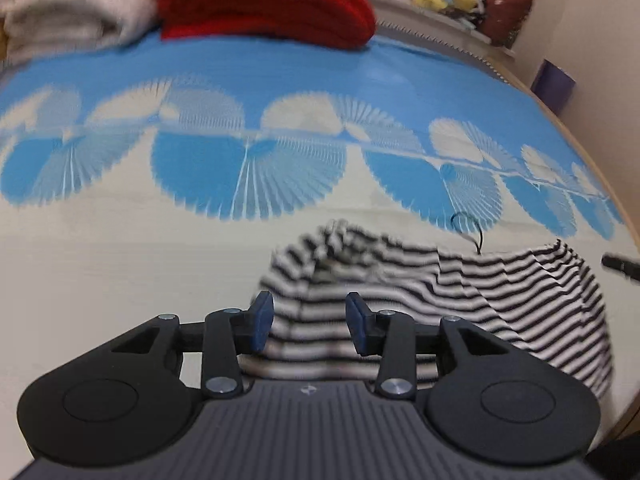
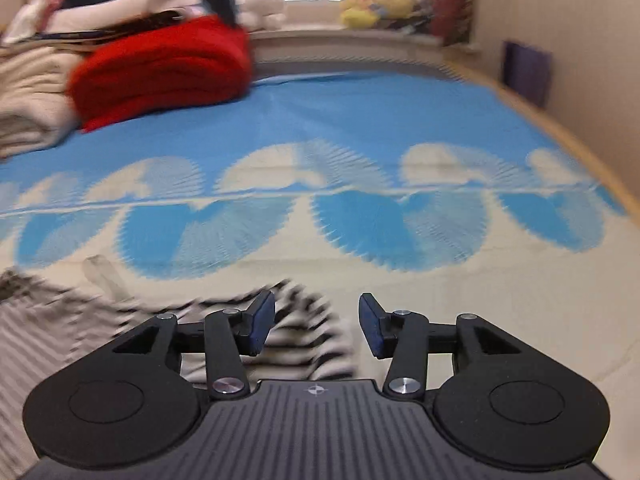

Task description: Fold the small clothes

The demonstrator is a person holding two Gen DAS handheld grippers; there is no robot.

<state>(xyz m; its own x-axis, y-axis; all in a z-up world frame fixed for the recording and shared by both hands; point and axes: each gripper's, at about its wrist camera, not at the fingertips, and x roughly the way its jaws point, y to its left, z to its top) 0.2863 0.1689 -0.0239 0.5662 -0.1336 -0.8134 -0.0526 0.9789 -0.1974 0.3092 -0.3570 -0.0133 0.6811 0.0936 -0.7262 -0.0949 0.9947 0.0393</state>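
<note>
A small black-and-white striped garment (image 1: 460, 292) lies crumpled on the cream part of the bedspread, with a thin black loop (image 1: 468, 228) at its far edge. My left gripper (image 1: 310, 326) hovers over the garment's left part, open, and the blue pads (image 1: 262, 326) press on nothing. The right wrist view shows a blurred corner of the same striped garment (image 2: 296, 332) under the left finger of my right gripper (image 2: 316, 326). That gripper is open too, and only cloth and bedspread show through the gap.
The bedspread (image 1: 120, 264) is cream near me and blue with fan shapes further off. A red folded blanket (image 1: 264, 4) and a beige one (image 1: 72, 16) lie at the far side. A wall and a purple box (image 2: 526, 72) stand to the right.
</note>
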